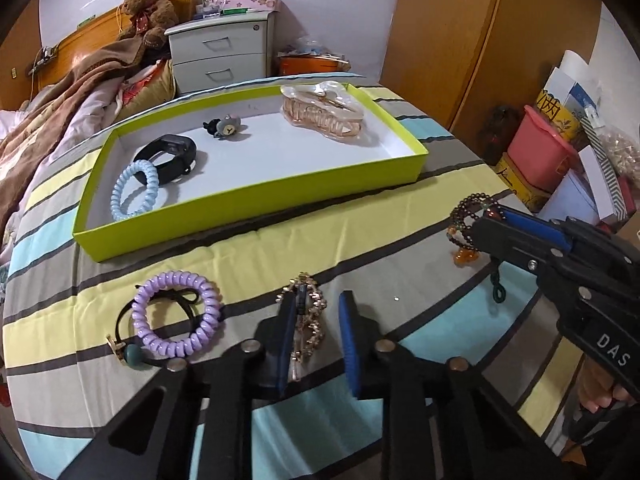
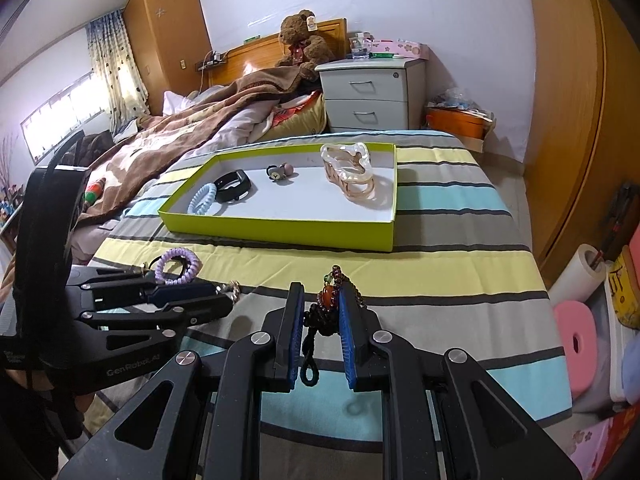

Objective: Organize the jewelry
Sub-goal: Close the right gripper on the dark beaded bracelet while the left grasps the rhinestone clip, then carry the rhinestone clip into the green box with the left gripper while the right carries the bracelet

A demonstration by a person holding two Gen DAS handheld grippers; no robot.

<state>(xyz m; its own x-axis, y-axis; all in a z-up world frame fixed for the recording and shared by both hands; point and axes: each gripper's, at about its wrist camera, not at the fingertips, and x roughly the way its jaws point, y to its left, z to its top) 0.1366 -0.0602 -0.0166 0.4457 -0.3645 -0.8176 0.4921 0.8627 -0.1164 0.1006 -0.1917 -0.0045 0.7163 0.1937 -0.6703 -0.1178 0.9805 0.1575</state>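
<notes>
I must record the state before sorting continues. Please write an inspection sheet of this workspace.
surface: striped bedsheet, flat.
job's things: green tray holds blue spiral hair tie, black wristband, bear hair tie, clear claw clip; purple spiral hair tie lies on the sheet.
clutter: brown blanket, teddy bear.
grippers: left gripper jaws around gold chain bracelet, one pad apart from it; right gripper jaws shut on beaded bracelet.
cables: one at the headboard.
surroundings: nightstand, wardrobe, storage boxes.
</notes>
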